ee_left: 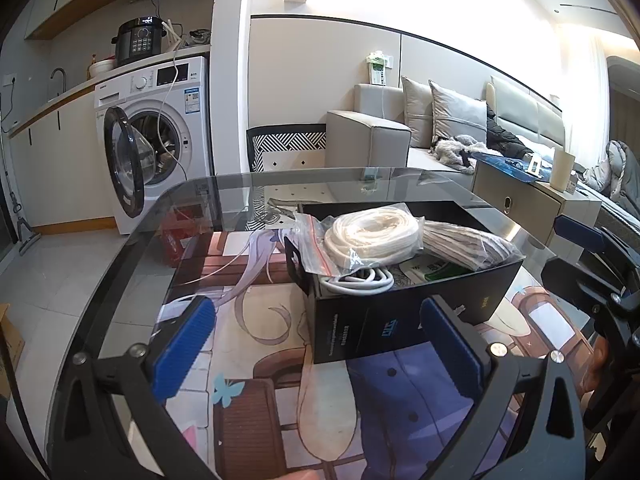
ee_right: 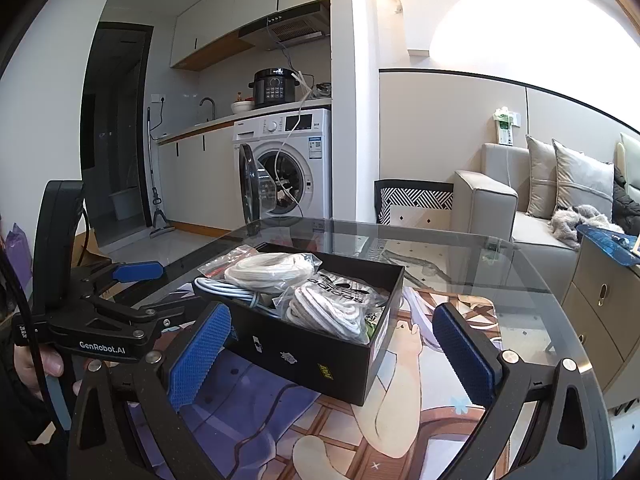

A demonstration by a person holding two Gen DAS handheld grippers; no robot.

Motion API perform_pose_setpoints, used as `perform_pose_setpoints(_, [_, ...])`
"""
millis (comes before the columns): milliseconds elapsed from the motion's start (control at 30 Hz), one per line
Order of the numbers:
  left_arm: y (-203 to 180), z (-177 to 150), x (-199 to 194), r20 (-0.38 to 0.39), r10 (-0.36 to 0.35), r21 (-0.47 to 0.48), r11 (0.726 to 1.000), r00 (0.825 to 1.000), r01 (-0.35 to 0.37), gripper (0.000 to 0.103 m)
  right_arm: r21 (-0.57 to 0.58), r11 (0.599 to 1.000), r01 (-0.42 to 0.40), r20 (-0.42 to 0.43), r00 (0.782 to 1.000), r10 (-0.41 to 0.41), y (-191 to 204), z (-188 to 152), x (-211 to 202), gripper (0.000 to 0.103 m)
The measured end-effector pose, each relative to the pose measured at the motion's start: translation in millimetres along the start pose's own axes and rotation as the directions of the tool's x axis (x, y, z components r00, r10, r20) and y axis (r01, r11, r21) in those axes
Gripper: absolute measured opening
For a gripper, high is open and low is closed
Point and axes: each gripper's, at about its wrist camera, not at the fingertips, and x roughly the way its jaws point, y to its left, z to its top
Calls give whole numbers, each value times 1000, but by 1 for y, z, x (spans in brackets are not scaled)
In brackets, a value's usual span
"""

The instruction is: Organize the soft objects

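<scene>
As seen along the left gripper (ee_left: 316, 344), its blue-padded fingers (ee_left: 182, 350) stand wide apart over the glass-topped table (ee_left: 132, 264) with the illustrated mat beneath, gripping nothing. Directly ahead sits the open black cardboard box (ee_left: 404, 312), its near wall between the two pads but not touching them. Inside lie a coil of white cord in a clear zip bag (ee_left: 372, 236), a bagged bundle of grey-white striped cloth (ee_left: 464, 244) to its right, and a loop of pale grey cable (ee_left: 360, 280) at the near edge. A white front-loading washing machine (ee_left: 160, 136) stands beyond, door open.

From the right gripper (ee_right: 332, 352), the jaws are likewise spread and empty, the black box (ee_right: 304, 356) lying between and just beyond the pads. The bagged white cord (ee_right: 268, 272) sits at the far left of the box, the bagged cloth (ee_right: 328, 308) nearer centre. The left gripper (ee_right: 160, 292) appears at the left edge, open, held by a hand (ee_right: 36, 368).
</scene>
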Motion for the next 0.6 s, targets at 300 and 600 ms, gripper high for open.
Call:
perform_pose_setpoints(300, [-1,0,-2,7,0,-1,1000,1000,0,103,-2,1000,1,1,1000,-1,0,0,0,103])
perform_pose_setpoints(600, [-4,3,-6,16,2,13,1000,1000,-3,103,-3,1000,2,3,1000,-2,1,0,0,103])
